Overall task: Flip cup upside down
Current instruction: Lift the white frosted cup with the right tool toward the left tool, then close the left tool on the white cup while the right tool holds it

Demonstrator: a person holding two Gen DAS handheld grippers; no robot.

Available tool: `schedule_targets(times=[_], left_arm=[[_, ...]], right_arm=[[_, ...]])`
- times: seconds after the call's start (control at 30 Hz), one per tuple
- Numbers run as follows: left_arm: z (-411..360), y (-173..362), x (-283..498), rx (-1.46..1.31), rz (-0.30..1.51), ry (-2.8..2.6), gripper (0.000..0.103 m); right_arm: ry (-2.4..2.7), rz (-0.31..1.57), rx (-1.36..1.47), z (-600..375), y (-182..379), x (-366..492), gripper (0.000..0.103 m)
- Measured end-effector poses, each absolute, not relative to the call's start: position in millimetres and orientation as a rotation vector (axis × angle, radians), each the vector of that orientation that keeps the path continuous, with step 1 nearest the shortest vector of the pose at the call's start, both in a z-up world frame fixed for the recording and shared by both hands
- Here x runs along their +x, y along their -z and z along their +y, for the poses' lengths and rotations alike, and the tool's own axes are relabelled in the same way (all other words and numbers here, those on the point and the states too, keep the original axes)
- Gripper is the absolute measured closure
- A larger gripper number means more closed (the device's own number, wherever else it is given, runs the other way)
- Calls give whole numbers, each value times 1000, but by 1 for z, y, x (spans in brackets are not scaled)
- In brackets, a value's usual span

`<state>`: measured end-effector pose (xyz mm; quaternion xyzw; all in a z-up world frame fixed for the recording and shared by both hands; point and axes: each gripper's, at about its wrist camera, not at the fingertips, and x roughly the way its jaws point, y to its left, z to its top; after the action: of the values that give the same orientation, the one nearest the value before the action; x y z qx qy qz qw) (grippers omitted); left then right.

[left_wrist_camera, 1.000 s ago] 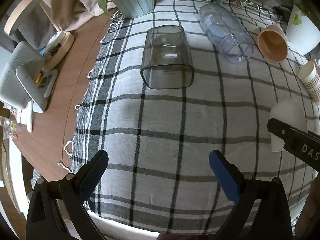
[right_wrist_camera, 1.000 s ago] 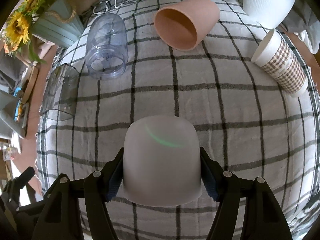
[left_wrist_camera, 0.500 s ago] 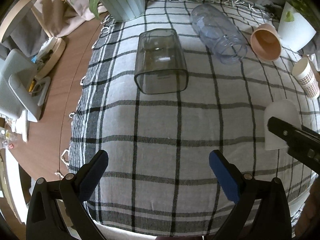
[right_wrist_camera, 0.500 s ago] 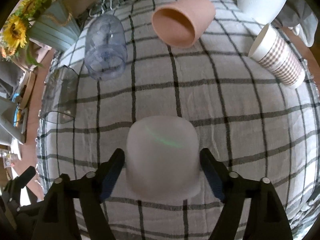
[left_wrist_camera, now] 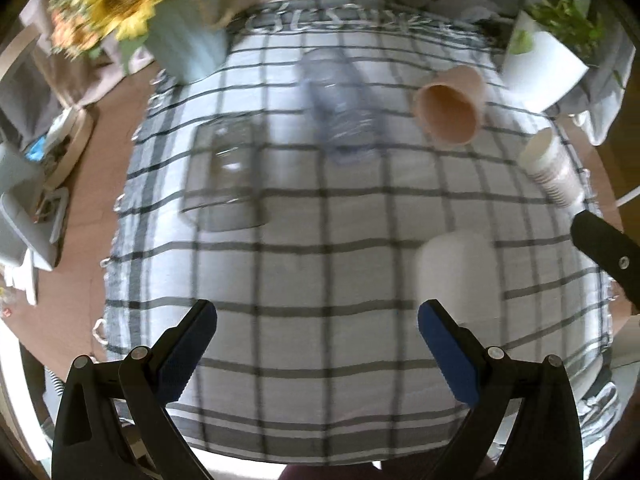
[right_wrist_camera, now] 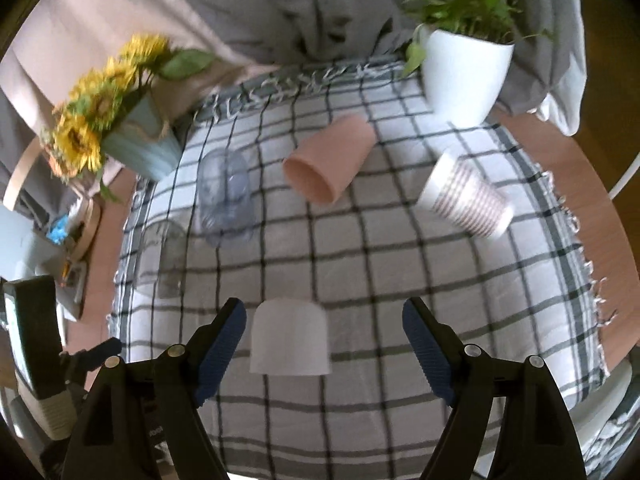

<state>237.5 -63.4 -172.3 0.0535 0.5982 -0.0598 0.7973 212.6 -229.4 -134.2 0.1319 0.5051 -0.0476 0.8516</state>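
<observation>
A frosted white cup [right_wrist_camera: 290,336] stands upside down on the checked cloth [right_wrist_camera: 400,272], free of any grip. It also shows in the left wrist view [left_wrist_camera: 456,276]. My right gripper [right_wrist_camera: 322,328] is open, pulled back, with the cup between and beyond its blue pads, nearer the left one. My left gripper [left_wrist_camera: 318,324] is open and empty over the front of the cloth [left_wrist_camera: 320,264]. One finger of the right gripper [left_wrist_camera: 604,248] shows at the right edge of the left wrist view.
Lying on their sides are a pink cup [right_wrist_camera: 330,162], a patterned paper cup [right_wrist_camera: 464,196], a clear round bottle [right_wrist_camera: 226,196] and a clear square container [right_wrist_camera: 164,256]. A sunflower vase [right_wrist_camera: 136,140] and a white plant pot [right_wrist_camera: 466,76] stand at the back.
My right gripper has opened, let go of the white cup and drawn back and up. The left gripper has also pulled back and turned right. The cup stays upside down.
</observation>
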Motion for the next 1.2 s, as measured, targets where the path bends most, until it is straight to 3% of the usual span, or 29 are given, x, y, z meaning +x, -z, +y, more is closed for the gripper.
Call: schedule_targets(times=[0.27, 0.67, 1.03, 1.2], left_arm=[[-115, 173, 251, 138, 1308, 157, 0], [-158, 211, 279, 166, 1482, 190, 3], [-171, 236, 290, 138, 1580, 185, 37], [-175, 230, 289, 161, 1541, 162, 37]], right_arm=[[129, 1069, 330, -282, 135, 209, 22], [162, 1110, 429, -331, 160, 214, 22], [172, 1135, 488, -345, 175, 212, 22], [175, 1134, 482, -347, 174, 212, 22]])
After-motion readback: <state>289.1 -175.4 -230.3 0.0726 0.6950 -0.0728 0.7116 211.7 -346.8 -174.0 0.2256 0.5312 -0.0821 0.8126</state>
